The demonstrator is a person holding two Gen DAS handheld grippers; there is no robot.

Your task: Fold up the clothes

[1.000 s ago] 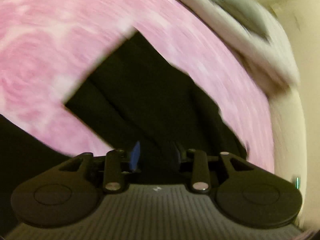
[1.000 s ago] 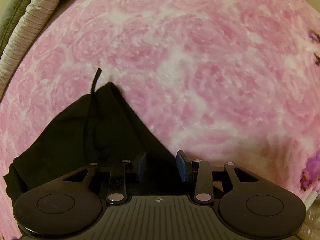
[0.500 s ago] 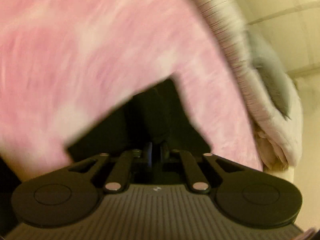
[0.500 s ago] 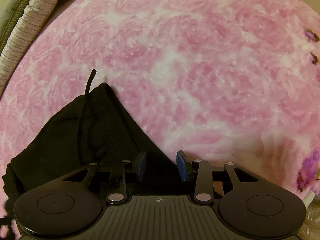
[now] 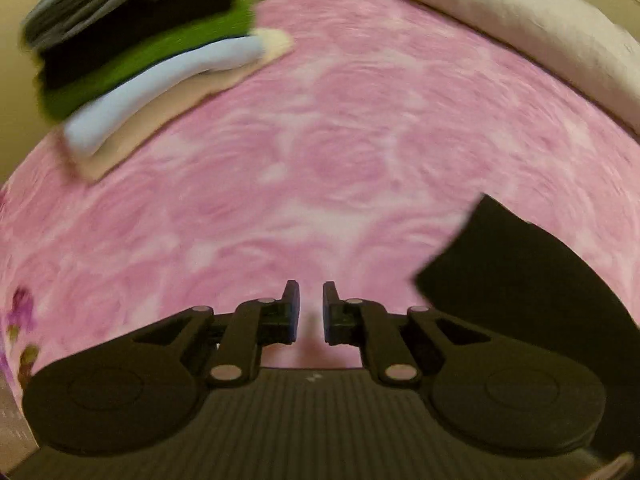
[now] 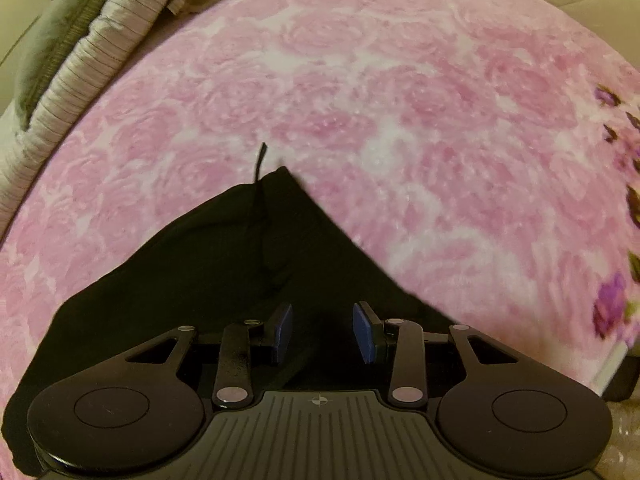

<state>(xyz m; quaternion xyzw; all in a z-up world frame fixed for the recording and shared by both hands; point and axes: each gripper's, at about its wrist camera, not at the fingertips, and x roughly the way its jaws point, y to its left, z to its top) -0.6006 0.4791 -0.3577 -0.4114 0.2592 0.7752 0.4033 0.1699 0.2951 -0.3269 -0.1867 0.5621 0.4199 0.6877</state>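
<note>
- Two views, left wrist first. Left hand-held gripper (image 5: 307, 312) is released, a narrow gap between the pads, nothing in it; it hangs over bare pink bedspread (image 5: 320, 152).
- Black garment (image 5: 532, 280) lies to the right of that gripper, one corner pointing up-frame, not touching the pads.
- Folded stack (image 5: 132, 52) (grey, black, green, blue, beige) sits far up-left of the gripper, well apart. The view is motion-blurred, so edges are soft.
- Right wrist view: right hand-held gripper (image 6: 322, 332) is released, pads wide apart, directly over the black garment (image 6: 192, 272). I can't tell whether the pads touch the cloth.
- Drawstring (image 6: 260, 200) runs from the garment's far peak back toward the gripper, its tip on the bedspread (image 6: 400, 100).
- My read: a fold is set or being lined up. To do the next one well, take an edge, not mid-panel.
- Tuck the drawstring inside before folding.
- Bring the left gripper back to the near corner so both ends lift level, otherwise the fold skews.
</note>
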